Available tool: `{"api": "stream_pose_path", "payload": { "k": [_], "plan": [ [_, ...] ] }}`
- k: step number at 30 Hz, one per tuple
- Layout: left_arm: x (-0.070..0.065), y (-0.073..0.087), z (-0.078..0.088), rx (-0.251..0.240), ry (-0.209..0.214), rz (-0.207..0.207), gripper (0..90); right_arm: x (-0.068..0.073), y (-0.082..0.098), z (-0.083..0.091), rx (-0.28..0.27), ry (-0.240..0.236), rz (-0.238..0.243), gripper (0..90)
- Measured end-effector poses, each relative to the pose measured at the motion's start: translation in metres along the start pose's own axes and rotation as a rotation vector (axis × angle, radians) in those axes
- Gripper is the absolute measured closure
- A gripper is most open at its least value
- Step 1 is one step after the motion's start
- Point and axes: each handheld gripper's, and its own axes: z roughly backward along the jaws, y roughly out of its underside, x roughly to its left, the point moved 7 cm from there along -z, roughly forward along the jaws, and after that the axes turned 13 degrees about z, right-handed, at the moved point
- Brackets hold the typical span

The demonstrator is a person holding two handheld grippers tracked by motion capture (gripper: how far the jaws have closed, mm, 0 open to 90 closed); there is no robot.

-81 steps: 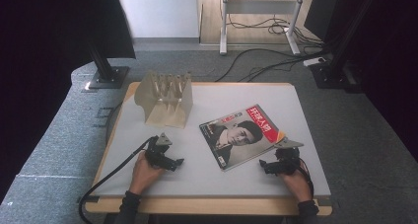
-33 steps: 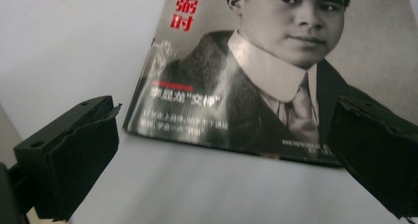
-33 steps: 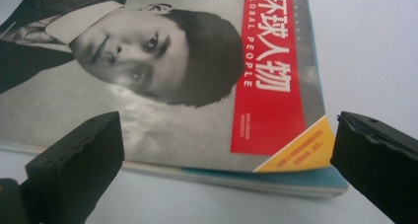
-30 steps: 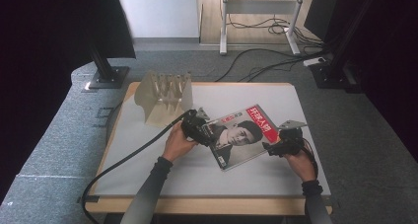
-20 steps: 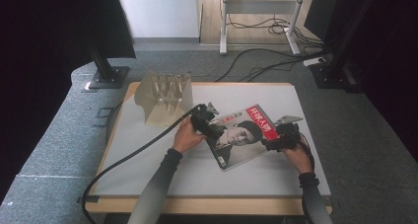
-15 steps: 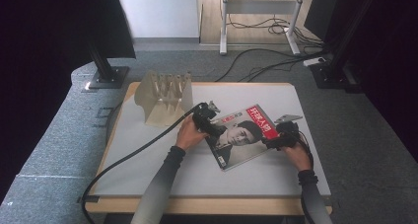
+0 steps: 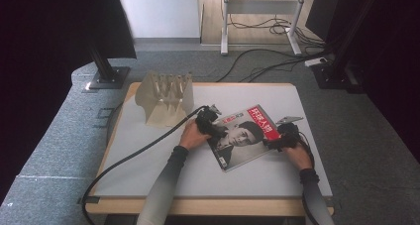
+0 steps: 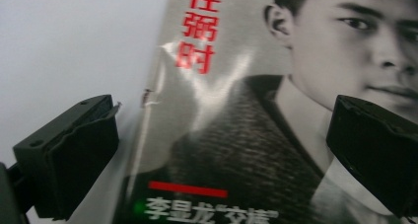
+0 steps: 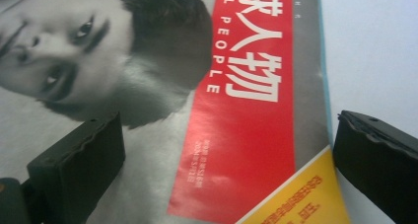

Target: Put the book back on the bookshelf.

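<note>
Lying flat on the worktop point(image 7: 148, 160), slightly right of centre and turned at an angle, the magazine point(image 7: 242, 136) shows its cover: a black-and-white portrait, a red title band and a yellow corner. The left tongs point(image 7: 210, 122) sit at the magazine's left edge, the hand point(image 7: 190, 136) behind them and a black cable point(image 7: 129, 158) trailing back across the worktop to its near left corner. In the left gripper view these tongs point(image 8: 222, 150) are spread wide, one jaw over bare worktop just beside the spine, the other over the cover; whether they touch the paper cannot be told. The right tongs point(image 7: 280, 138) are at the magazine's right edge, near the red band. In the right gripper view they point(image 9: 226, 165) also stand wide apart, one jaw over the portrait, the other off the cover's edge above the worktop, gripping nothing. A pale slotted rack point(image 7: 166, 96) stands at the far left of the worktop, well apart from the magazine.
</note>
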Motion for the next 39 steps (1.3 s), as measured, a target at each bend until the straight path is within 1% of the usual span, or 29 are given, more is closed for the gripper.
{"api": "stream_pose_path", "payload": {
  "k": [1, 2, 7, 10, 12, 17, 18, 19, 20, 21, 22, 23, 24, 27, 29, 31, 34, 37, 39],
  "plan": [
    [-0.003, 0.001, 0.0, 0.003, 0.003, -0.011, 0.0, 0.0, 0.0, 0.0, 0.0, 0.0, 0.0, 0.0],
    [-0.004, 0.002, 0.001, 0.007, -0.005, -0.011, 0.0, 0.001, 0.0, 0.001, 0.003, 0.0, 0.004, 0.0],
    [-0.009, 0.008, 0.004, 0.008, -0.009, -0.004, 0.0, 0.003, 0.002, 0.003, -0.007, -0.01, -0.006, 1.0],
    [-0.015, 0.013, 0.008, 0.031, -0.019, -0.003, 0.0, 0.008, 0.003, 0.005, -0.005, -0.011, 0.007, 1.0],
    [-0.018, 0.018, 0.011, 0.038, -0.018, -0.005, 0.0, 0.012, 0.004, 0.007, -0.004, -0.014, 0.011, 1.0],
    [-0.027, 0.035, 0.021, 0.047, -0.011, -0.016, 0.0, 0.026, 0.006, 0.011, -0.013, -0.024, 0.028, 1.0],
    [-0.029, 0.038, 0.023, 0.049, -0.01, -0.018, 0.0, 0.032, 0.007, 0.013, -0.014, -0.029, 0.032, 1.0],
    [-0.031, 0.042, 0.026, 0.05, -0.008, -0.019, 0.0, 0.036, 0.007, 0.014, -0.012, -0.033, 0.042, 0.9],
    [-0.033, 0.046, 0.028, 0.051, -0.01, -0.02, 0.0, 0.036, 0.007, 0.014, -0.012, -0.033, 0.042, 0.9],
    [-0.036, 0.05, 0.031, 0.05, -0.009, -0.019, 0.0, 0.04, 0.008, 0.015, -0.007, -0.033, 0.049, 0.8],
    [-0.038, 0.054, 0.033, 0.046, -0.007, -0.017, 0.0, 0.047, 0.008, 0.017, 0.0, -0.04, 0.063, 0.7],
    [-0.042, 0.062, 0.038, 0.04, -0.006, -0.016, 0.0, 0.05, 0.009, 0.018, 0.002, -0.046, 0.069, 0.6],
    [-0.042, 0.062, 0.038, 0.04, -0.006, -0.016, 0.0, 0.05, 0.009, 0.018, 0.002, -0.046, 0.069, 0.6],
    [-0.047, 0.073, 0.044, 0.035, -0.005, -0.015, 0.0, 0.058, 0.009, 0.019, 0.004, -0.055, 0.083, 0.2],
    [-0.049, 0.077, 0.048, 0.04, -0.009, -0.011, 0.0, 0.059, 0.008, 0.02, 0.01, -0.057, 0.085, 0.9],
    [-0.05, 0.081, 0.051, 0.044, -0.011, -0.008, 0.0, 0.057, 0.008, 0.024, 0.014, -0.04, 0.079, 1.4],
    [-0.05, 0.085, 0.053, 0.044, -0.008, -0.009, 0.0, 0.052, 0.009, 0.035, -0.004, -0.007, 0.054, 1.9],
    [-0.051, 0.087, 0.054, 0.042, -0.013, -0.005, 0.0, 0.051, 0.013, 0.049, -0.004, 0.013, 0.051, 2.7],
    [-0.052, 0.088, 0.055, 0.04, -0.016, -0.002, 0.0, 0.052, 0.018, 0.055, 0.002, 0.017, 0.059, 3.8]
  ]
}}
